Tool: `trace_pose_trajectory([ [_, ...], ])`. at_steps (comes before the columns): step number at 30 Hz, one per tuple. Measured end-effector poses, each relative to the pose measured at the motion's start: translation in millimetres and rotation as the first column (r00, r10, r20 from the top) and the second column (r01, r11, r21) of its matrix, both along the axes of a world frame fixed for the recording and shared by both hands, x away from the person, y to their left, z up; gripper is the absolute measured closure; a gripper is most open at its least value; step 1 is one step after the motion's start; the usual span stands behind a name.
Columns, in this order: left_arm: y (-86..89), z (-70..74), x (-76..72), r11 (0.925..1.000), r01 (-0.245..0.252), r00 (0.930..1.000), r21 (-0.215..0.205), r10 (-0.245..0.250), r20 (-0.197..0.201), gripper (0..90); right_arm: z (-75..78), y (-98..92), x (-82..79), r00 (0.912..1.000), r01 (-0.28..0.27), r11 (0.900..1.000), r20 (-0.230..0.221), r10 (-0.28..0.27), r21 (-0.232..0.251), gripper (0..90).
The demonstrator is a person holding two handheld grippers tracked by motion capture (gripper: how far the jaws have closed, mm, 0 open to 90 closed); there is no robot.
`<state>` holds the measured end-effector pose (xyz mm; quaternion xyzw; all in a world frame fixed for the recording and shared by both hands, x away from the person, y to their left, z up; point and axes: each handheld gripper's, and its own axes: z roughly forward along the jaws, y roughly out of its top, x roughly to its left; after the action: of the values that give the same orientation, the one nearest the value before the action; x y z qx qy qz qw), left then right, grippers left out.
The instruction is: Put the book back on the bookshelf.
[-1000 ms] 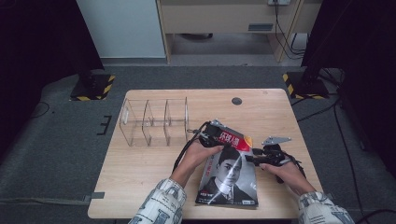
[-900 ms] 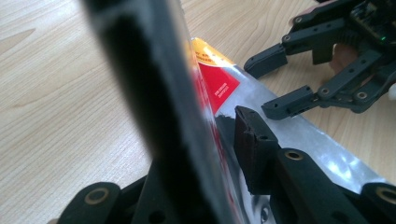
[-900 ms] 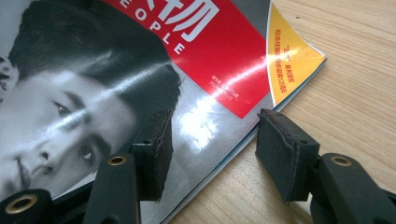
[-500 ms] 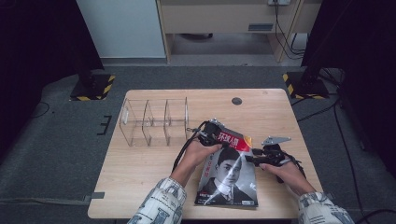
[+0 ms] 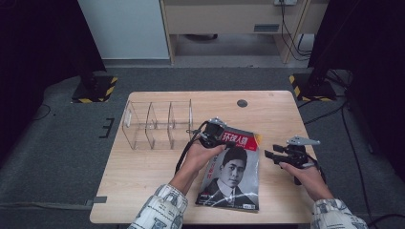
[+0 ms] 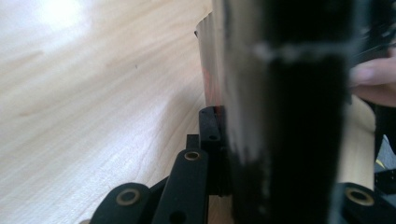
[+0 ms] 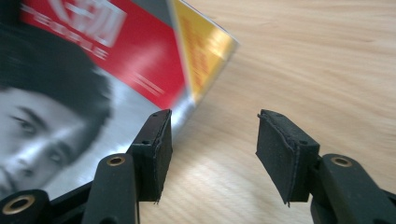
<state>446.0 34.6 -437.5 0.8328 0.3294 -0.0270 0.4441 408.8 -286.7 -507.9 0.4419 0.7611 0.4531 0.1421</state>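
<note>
A magazine with a red title band and a black-and-white portrait lies on the wooden table near its front. My left gripper is shut on the magazine's far left corner, which is raised off the wood. In the left gripper view the magazine stands edge-on against one black finger. My right gripper hovers just right of the magazine with its jaws apart. In the right gripper view the right gripper has only bare wood between its pads, and the magazine's yellow-edged corner lies just beyond the left pad.
A clear acrylic organiser with three compartments stands on the table left of my left gripper. A small dark round disc sits in the tabletop near the far edge. Dark floor with cables surrounds the table.
My left gripper has risen slightly with the magazine's far edge in it. My right gripper has drawn a little to the right, away from the magazine.
</note>
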Motion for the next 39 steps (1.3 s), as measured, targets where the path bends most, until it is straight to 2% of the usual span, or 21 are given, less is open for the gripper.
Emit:
trace_pose_trajectory([
  [3, 8.5, 16.2, -4.5, 0.9994, -0.026, 0.9993, -0.024, 0.027, 0.027, 86.6, 0.9, -4.5, 0.3, 0.9986, 0.05, 0.999, 0.02, -0.05, -0.019, 45.5],
  [5, 13.8, 26.9, -8.2, 0.9982, -0.043, 0.9977, -0.041, 0.045, 0.05, 86.6, 0.7, -6.8, 0.4, 0.9971, 0.068, 0.997, 0.036, -0.067, -0.041, 45.5],
  [10, 27.6, 52.1, -16.9, 0.9938, -0.081, 0.9908, -0.076, 0.089, 0.102, 86.6, 0.6, -9.0, 0.9, 0.9937, 0.104, 0.993, 0.047, -0.101, -0.051, 45.6],
  [16, 38.7, 79.6, -32.1, 0.9887, -0.106, 0.9748, -0.106, 0.125, 0.185, 86.6, 0.0, -9.8, 0.6, 0.9914, 0.121, 0.99, 0.06, -0.116, -0.07, 45.6],
  [18, 42.7, 87.6, -37.2, 0.9864, -0.114, 0.9675, -0.118, 0.138, 0.212, 86.6, 0.1, -10.2, 0.8, 0.9905, 0.126, 0.989, 0.065, -0.121, -0.074, 45.5],
  [22, 51.6, 99.0, -45.2, 0.9802, -0.125, 0.9561, -0.153, 0.161, 0.245, 86.6, 0.1, -9.9, 0.6, 0.9885, 0.137, 0.987, 0.077, -0.13, -0.089, 45.6],
  [26, 62.4, 106.8, -52.5, 0.978, -0.143, 0.9433, -0.152, 0.181, 0.278, 86.6, 0.3, -9.6, 0.6, 0.9874, 0.143, 0.985, 0.081, -0.135, -0.093, 45.6],
  [31, 81.2, 115.2, -63.3, 0.9688, -0.173, 0.9326, -0.178, 0.219, 0.287, 86.6, 0.7, -9.0, 0.5, 0.9863, 0.149, 0.984, 0.087, -0.141, -0.095, 45.5],
  [36, 100.9, 124.1, -72.5, 0.9573, -0.212, 0.9163, -0.197, 0.265, 0.301, 86.6, 1.4, -9.4, 0.8, 0.9837, 0.16, 0.982, 0.1, -0.15, -0.102, 45.4],
  [39, 110.6, 126.1, -75.6, 0.9533, -0.226, 0.9117, -0.201, 0.279, 0.301, 86.6, 1.3, -9.9, 0.5, 0.9833, 0.163, 0.981, 0.101, -0.152, -0.109, 45.4],
])
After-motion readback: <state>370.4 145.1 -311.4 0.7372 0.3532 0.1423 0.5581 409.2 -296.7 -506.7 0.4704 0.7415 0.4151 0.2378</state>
